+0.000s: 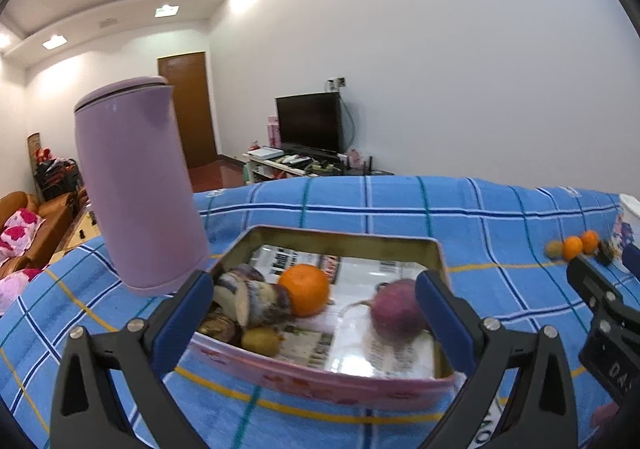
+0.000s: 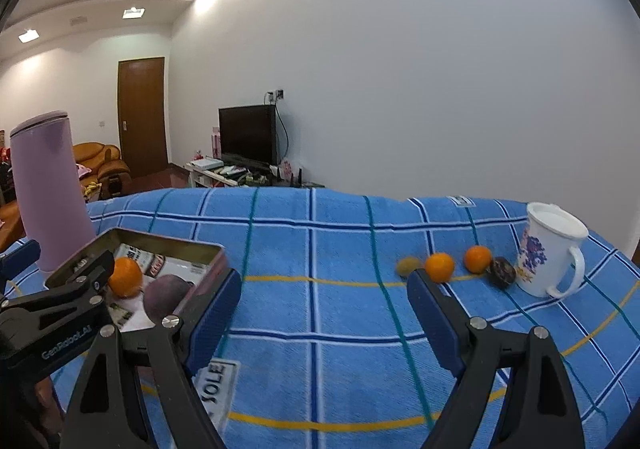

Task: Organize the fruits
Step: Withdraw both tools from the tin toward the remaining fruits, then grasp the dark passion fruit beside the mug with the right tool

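At the far left stands a purple flask, upright on the blue checked cloth, and just beside it lies the open tin, lined with printed paper and already holding cut cane pieces, an orange, a small green fruit and a purple round fruit. The left gripper hangs over the tin's near side with its jaws spread wide and nothing between them. Moving rightward, the right gripper is likewise spread and empty, over bare cloth between the tin and the loose fruit. Ahead of it and slightly right, close by its right fingertip in the view, lies a short row: a greenish fruit, two oranges, then a dark fruit touching or just beside the flowered mug. The row runs left to right across the gripper's line, and the right hand is plainly the nearer one, so the next pick most likely falls to it, reaching forward and a little right
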Tool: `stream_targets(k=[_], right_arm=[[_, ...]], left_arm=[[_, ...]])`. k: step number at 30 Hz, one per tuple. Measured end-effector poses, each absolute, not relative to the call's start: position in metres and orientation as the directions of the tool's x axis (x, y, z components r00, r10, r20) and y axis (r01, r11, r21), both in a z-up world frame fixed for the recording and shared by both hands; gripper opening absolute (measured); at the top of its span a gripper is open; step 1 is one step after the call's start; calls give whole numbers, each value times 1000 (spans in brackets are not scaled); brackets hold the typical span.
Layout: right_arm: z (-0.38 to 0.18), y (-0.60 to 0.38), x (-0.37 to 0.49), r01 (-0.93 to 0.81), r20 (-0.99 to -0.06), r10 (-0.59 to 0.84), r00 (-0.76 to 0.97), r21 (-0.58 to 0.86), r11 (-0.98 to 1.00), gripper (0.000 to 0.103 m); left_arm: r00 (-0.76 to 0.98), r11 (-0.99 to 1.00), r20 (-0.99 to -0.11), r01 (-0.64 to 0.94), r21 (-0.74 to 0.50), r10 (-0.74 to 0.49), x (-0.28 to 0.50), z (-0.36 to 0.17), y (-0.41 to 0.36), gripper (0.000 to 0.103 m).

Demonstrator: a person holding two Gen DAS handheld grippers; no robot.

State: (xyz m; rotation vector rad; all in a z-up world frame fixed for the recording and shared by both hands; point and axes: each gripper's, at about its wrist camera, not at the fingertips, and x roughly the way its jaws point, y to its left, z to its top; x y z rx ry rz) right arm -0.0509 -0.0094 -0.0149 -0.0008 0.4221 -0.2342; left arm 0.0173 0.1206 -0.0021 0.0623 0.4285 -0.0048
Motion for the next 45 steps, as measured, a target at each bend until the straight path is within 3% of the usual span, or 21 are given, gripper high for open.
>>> stream_targets(k=[10,18,20,24,30,34,38,45], right_arm=[[-24,-80,-60,294,-525,-254,813,-7,956,86],[-30,-156,-52,265,-622,-166,765,68,962,85],[-31,-174,-45,265,-641,-153,752,81,961,79],[-38,-204,-24,232,-689,-140,711,42,972,64],[-51,-217,3,209,-720,-198,665,-75,975,62],[-60,-215,23,187,-736,-262,625,-185,965,53],[-62,-210,37,185,-710,-351,610,-303,935,52],[-66,-213,46,187,-701,-412,582,-378,907,49]], left_arm=[[891,982,-447,148,116,-82,6,-3,77,103],[802,951,-557,302,65,-216,12,-1,22,103],[777,944,-581,326,42,-243,16,0,8,103],[735,932,-621,361,19,-272,31,-1,-22,103],[709,928,-647,373,9,-279,49,-7,-46,102],[692,928,-662,373,-12,-287,59,-12,-53,102],[682,930,-678,368,-4,-273,66,-20,-59,102],[683,925,-678,381,12,-272,68,-21,-67,102]])
